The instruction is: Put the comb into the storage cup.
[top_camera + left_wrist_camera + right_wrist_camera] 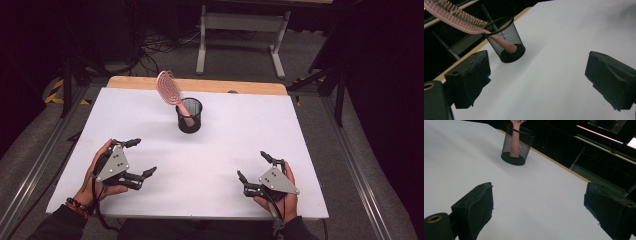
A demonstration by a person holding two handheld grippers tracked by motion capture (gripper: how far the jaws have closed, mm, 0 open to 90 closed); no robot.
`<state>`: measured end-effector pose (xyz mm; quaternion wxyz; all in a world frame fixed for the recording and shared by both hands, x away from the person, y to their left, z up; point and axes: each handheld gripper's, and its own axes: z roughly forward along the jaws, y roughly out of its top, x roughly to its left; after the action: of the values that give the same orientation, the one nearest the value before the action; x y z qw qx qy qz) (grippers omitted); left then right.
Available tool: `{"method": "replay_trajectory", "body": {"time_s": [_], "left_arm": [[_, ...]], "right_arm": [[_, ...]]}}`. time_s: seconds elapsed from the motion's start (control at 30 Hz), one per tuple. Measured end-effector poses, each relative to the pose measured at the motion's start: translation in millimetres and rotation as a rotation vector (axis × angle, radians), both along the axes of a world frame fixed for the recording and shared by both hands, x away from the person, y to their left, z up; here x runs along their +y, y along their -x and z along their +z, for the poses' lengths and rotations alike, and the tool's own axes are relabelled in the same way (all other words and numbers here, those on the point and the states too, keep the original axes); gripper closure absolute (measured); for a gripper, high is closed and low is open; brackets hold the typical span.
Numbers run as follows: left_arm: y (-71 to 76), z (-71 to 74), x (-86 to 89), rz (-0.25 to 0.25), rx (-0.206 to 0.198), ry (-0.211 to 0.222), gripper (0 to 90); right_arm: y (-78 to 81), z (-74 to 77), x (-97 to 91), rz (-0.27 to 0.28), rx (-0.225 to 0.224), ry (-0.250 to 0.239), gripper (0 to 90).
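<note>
While my left gripper [138, 157] and right gripper [252, 166] gaped wide and empty near the desk's [240, 135] front edge, I judged the light, stiff pink hairbrush [172, 95], leaning in the mesh cup [189, 115] towards the back edge, best taken by its neck.

no text, label, brand, number or sign can be read anywhere in these views.
</note>
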<state>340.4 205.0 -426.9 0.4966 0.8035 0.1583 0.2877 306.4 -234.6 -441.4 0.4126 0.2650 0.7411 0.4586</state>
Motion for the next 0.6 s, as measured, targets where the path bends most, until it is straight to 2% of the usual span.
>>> {"method": "replay_trajectory", "body": {"time_s": [0.17,0.37,0.5,0.6], "left_arm": [[0.0,-10.6,4.3,0.009,0.026,-0.004,7.0],[2.3,-21.1,8.8,0.016,0.052,0.018,7.0],[2.8,-26.6,14.5,0.024,0.066,0.042,6.9],[3.1,-32.1,21.9,0.029,0.099,0.088,7.1]], "right_arm": [[-0.3,-0.8,0.8,-0.001,0.000,0.005,9.7],[0.3,-1.5,1.5,0.002,0.002,0.002,9.7],[0.2,-2.1,2.2,0.007,0.004,0.003,9.7],[0.4,-2.9,3.0,0.010,0.007,0.002,9.6]]}}
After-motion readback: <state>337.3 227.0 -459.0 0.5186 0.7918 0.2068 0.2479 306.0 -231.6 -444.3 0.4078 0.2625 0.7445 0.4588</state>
